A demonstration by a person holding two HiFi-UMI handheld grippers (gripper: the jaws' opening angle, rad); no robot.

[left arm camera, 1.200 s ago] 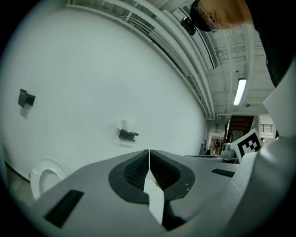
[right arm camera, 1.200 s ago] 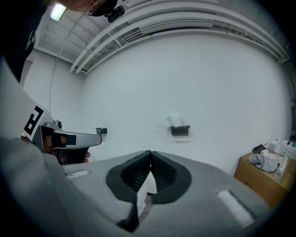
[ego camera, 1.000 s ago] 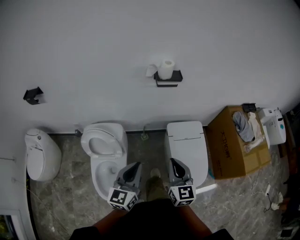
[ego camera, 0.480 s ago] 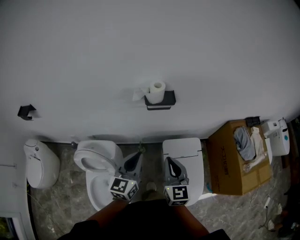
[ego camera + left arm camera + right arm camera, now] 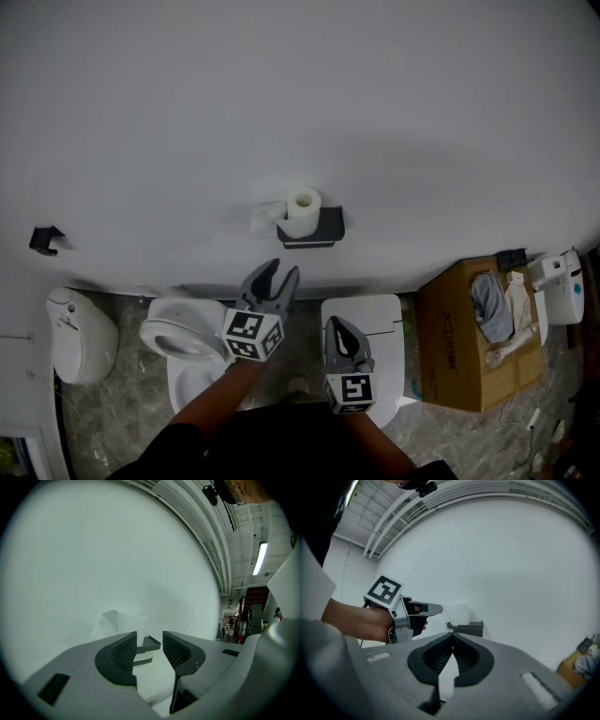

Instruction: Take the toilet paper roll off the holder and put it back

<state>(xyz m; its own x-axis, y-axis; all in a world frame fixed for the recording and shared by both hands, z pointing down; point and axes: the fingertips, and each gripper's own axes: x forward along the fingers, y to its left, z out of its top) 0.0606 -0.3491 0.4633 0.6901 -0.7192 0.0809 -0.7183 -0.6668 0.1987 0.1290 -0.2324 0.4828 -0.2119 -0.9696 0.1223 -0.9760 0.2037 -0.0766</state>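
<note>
A white toilet paper roll (image 5: 302, 212) stands on a black wall holder (image 5: 317, 232), with a loose sheet hanging to its left. My left gripper (image 5: 283, 274) is raised toward the wall, just below and left of the holder; its jaws are opening and nothing is between them. In the left gripper view the gripper (image 5: 150, 641) points at the holder (image 5: 149, 645), with the paper (image 5: 117, 623) above it. My right gripper (image 5: 339, 327) hangs lower, over the toilet tank, shut and empty. The right gripper view has the roll (image 5: 457, 613) and holder (image 5: 468, 628) ahead.
Below the holder are a toilet with a raised seat (image 5: 178, 342) and a white tank lid (image 5: 375, 328). A urinal-like white fixture (image 5: 80, 333) sits at the left. A cardboard box (image 5: 464, 328) with cloths stands at the right. A small black wall hook (image 5: 44, 239) is far left.
My left gripper has risen from near the floor up toward the holder, and its jaws have parted. The view has shifted, so the holder sits lower in frame. The right gripper stayed low.
</note>
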